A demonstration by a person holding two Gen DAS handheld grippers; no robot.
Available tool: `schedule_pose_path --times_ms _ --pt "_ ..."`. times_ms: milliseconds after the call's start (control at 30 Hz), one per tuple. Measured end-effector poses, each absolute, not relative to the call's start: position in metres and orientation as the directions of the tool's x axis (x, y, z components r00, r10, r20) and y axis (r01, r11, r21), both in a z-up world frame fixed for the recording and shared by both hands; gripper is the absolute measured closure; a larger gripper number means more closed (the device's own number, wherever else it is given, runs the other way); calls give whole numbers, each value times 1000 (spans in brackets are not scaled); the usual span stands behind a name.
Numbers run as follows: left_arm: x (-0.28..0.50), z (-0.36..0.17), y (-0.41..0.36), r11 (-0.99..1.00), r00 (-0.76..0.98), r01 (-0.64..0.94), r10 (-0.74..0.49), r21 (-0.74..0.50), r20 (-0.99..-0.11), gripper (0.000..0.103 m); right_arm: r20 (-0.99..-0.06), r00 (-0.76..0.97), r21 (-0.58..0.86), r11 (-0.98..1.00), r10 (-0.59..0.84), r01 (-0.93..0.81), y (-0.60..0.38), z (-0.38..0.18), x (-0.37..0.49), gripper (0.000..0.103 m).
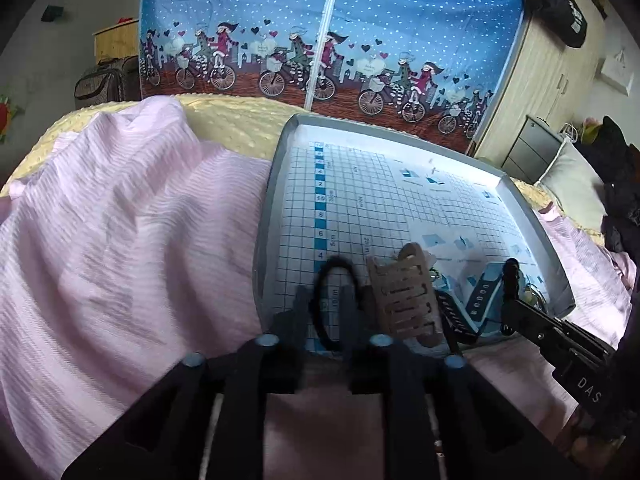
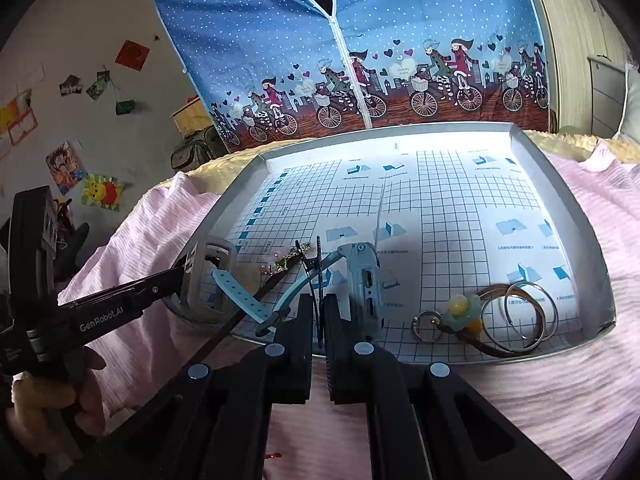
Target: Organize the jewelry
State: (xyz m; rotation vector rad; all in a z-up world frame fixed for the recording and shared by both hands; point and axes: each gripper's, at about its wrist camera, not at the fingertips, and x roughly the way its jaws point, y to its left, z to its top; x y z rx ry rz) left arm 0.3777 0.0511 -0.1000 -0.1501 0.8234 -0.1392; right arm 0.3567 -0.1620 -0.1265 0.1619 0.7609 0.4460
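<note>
jewelry sits at the near end of the tray (image 2: 560,216). my right tool (image 2: 318,316) is pinched on a thin black strap (image 2: 319,264); my left tool (image 1: 332,312), half-open, straddles a black hair tie (image 1: 334,280). i'd lift slowly, clear of the watch (image 2: 362,280).

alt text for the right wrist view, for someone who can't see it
The right gripper is shut on a thin black toothed strip at the near edge of a grey tray lined with grid paper, set on a pink blanket. In the tray lie a blue watch, metal rings and a bead charm; the left gripper reaches in from the left.
</note>
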Motion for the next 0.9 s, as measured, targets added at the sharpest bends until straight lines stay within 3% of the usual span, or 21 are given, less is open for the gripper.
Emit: schedule_pose_path --times_ms 33,167,233,267,433,533,733,900 --pt "376 -98 50 981 681 63 -175 -182 -711 69 -629 637 298 895 446 -332 -162 -126 356 97" --pt "370 -88 52 977 711 59 -185 -204 -678 53 -622 645 282 895 444 -345 -162 -119 352 93" --pt "367 -82 53 976 722 54 -185 -213 -667 39 -612 658 262 897 439 -356 -161 -112 348 79" --pt "365 -79 54 974 729 52 -187 -219 -658 37 -606 666 251 899 435 -359 -161 -108 345 75" --pt "344 -55 64 959 776 48 -211 -278 -594 6 -546 734 198 913 404 -356 -163 -83 325 54" --pt "325 -37 68 954 807 46 -210 -296 -552 3 -496 780 184 925 380 -334 -168 -65 309 33" --pt "290 2 64 961 859 81 -201 -263 -471 3 -403 842 171 933 359 -316 -178 -33 276 1" --pt "252 22 59 976 903 91 -165 -197 -398 2 -355 869 112 938 345 -327 -177 -13 246 0"
